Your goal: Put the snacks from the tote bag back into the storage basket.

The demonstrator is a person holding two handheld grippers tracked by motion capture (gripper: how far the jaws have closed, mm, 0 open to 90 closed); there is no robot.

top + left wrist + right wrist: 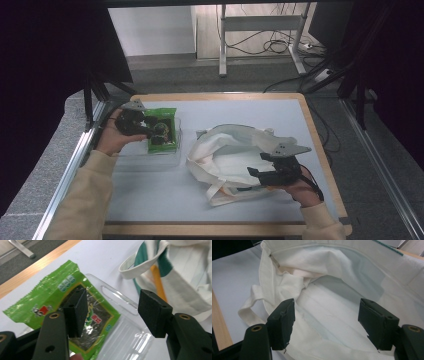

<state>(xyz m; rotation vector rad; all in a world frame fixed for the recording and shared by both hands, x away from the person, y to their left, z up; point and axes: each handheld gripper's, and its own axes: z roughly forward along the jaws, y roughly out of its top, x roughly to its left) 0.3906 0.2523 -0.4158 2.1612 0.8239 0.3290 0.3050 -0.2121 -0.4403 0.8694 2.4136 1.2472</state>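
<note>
My left claw (pixel 112 315) is hovering wide open, empty, over the crinkly green foil snack packet (pixel 62 312) lying in the clear plastic tray (pixel 130 335) | right claw (pixel 327 325) is gaping empty over the limp white cloth tote bag's (pixel 342 290) mouth | progress — packet not gripped yet, bagging probably ahead — counter (pixel 165 200) pale, smooth.

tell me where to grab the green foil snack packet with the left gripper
Pinch the flat green foil snack packet at its crimped end edge over the clear plastic tray, coming from above. It lies flat, so only a thin edge fits between the open left gripper jaws, already straddling it.
</note>
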